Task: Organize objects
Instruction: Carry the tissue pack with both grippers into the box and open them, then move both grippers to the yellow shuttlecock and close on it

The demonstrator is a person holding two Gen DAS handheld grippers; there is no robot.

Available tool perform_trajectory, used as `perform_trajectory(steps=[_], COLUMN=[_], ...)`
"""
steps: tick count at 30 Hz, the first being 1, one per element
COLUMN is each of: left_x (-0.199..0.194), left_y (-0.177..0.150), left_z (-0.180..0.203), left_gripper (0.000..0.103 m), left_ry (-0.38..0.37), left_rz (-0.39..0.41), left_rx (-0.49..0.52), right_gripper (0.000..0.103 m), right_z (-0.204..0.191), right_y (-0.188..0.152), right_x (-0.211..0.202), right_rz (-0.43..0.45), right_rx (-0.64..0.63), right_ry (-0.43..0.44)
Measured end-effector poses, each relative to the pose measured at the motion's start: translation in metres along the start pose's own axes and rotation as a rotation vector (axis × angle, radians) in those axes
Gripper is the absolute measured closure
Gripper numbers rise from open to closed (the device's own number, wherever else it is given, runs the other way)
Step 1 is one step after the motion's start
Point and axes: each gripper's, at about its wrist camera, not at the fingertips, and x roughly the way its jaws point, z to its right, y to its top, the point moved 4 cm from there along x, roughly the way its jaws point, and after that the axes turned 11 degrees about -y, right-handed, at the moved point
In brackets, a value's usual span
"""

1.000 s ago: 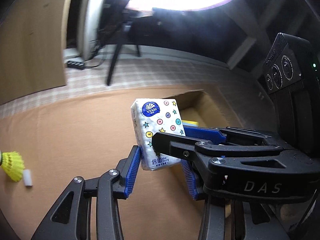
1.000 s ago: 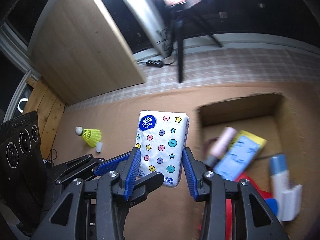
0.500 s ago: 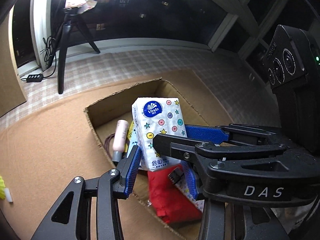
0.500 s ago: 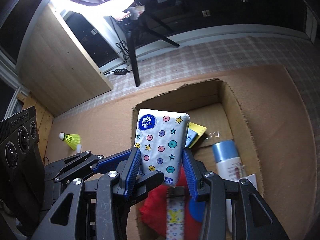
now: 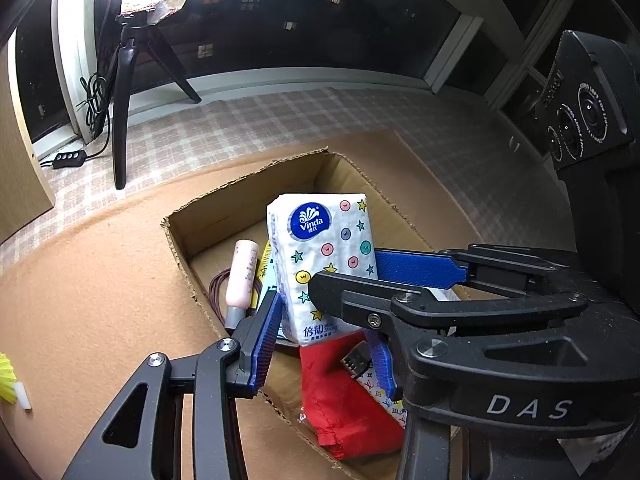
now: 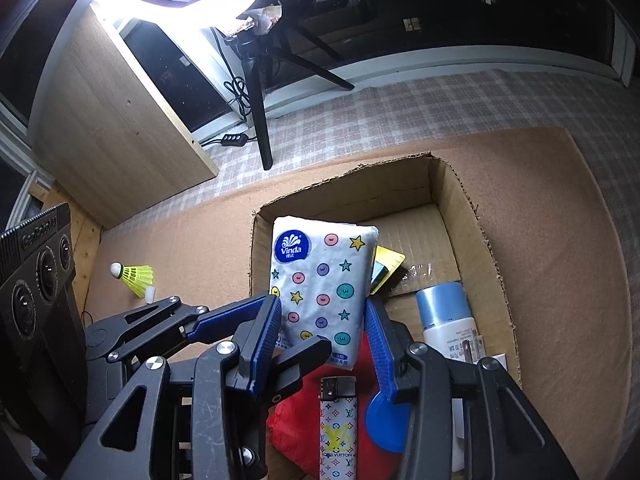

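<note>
Both the left gripper (image 5: 324,336) and the right gripper (image 6: 322,338) clamp the tissue pack (image 6: 322,288) above the half-filled box (image 6: 440,184), while the shuttlecock (image 6: 136,276) at left lies outside.

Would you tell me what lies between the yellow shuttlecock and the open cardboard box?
Only bare brown mat separates the yellow shuttlecock from the open cardboard box, shown in the right wrist view.

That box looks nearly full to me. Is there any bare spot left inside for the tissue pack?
Yes: the far part of the open cardboard box shows bare floor, between its back wall and the yellow card. The near part is crowded: red cloth pouch, patterned lighter, blue-capped white bottle, pink tube.
</note>
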Motion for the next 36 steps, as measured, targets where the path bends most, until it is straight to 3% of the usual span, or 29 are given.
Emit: perform_trajectory(steps=[8, 19, 36], left_x=[-0.005, -0.043, -0.153], left_y=[0.000, -0.015, -0.076], left_z=[-0.007, -0.018, -0.074], left_gripper=[0.053, 0.053, 0.053], left_ry=[0.024, 0.072, 0.192], left_rz=[0.006, 0.052, 0.172], left_rx=[-0.010, 0.006, -0.021], right_gripper=[0.054, 0.053, 0.053], right_z=[0.000, -0.019, -0.148], right_y=[0.001, -0.005, -0.022], right_x=[-0.002, -0.013, -0.010], right_rz=[0.015, 0.037, 0.043], right_rx=[0.014, 0.023, -0.096], right_ry=[-0.017, 0.000, 0.093])
